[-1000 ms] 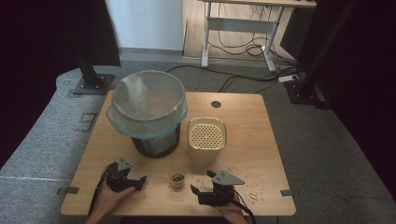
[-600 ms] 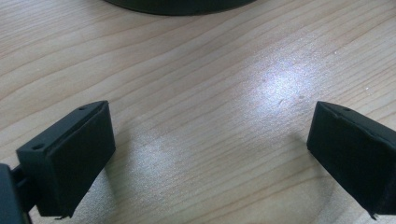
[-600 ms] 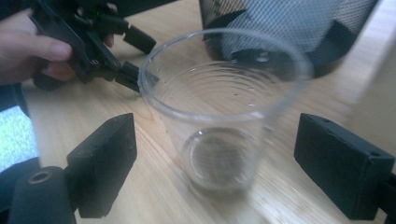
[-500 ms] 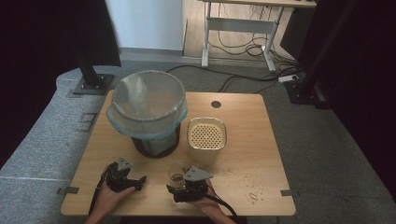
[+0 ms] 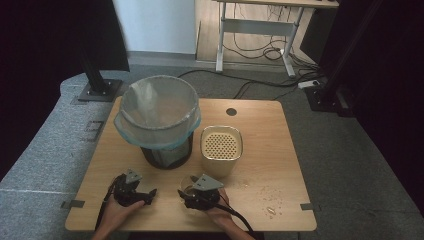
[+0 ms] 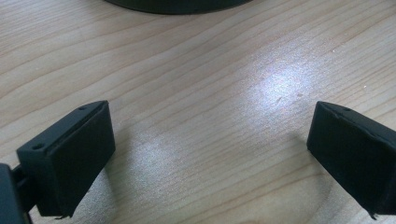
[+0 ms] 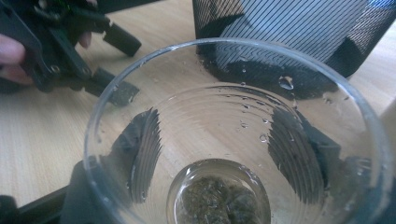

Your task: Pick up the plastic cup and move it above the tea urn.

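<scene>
Since the earlier frames, the right hand-held gripper (image 5: 192, 196) has been carried leftward along the front of the tabletop (image 5: 260, 150) to the small clear cup (image 5: 188, 190), and its jaws have just been closing, with the cup between them. In the right gripper view the cup (image 7: 233, 140) is seen pressed between the two black jaws through its ribbed wall, clamped; dark wet dregs (image 7: 217, 200) lie in its bottom and droplets cling inside. The left hand-held gripper (image 5: 145, 194) has been kept in place, just left of the cup, jaws apart. Its own view shows bare wood between the spread jaws (image 6: 210, 158). From above, the lined bin (image 5: 159, 120) and the perforated cream container (image 5: 221, 147) are seen behind the cup.
</scene>
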The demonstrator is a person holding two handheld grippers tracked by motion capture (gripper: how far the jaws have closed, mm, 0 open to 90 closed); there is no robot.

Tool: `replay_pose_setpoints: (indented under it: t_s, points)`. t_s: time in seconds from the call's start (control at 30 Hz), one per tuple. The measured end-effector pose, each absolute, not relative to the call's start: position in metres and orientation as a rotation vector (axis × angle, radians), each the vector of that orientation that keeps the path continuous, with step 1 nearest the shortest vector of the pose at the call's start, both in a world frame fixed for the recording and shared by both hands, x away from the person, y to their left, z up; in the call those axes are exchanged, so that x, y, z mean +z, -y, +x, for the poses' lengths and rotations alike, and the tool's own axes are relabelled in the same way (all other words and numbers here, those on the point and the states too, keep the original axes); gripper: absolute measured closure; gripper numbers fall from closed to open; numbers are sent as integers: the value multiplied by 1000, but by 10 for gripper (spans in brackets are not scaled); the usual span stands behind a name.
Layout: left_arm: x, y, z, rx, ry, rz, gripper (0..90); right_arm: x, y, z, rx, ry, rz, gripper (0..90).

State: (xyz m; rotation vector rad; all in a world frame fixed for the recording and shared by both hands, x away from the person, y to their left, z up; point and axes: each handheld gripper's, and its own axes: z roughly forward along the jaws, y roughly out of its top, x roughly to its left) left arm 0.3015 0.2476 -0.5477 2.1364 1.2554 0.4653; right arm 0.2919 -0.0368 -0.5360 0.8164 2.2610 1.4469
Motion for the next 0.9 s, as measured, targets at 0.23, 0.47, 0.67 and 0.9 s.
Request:
replay_pose_setpoints:
  t_s: [0.23,0.47,0.67,0.9]
  points:
    - [-548,-248,302,465,-1256,2136,7,-509,67,288,1562,-2195,839,371]
    - [-548,-248,301,467,-1255,2136,8,-483,95,282,1632,-2118,843,380]
    - [-548,-248,301,466,-1256,2135,8,-464,111,280,1654,-2080,834,384]
    - [-548,-248,301,466,-1254,2137,6,-444,122,279,1705,-2042,845,389]
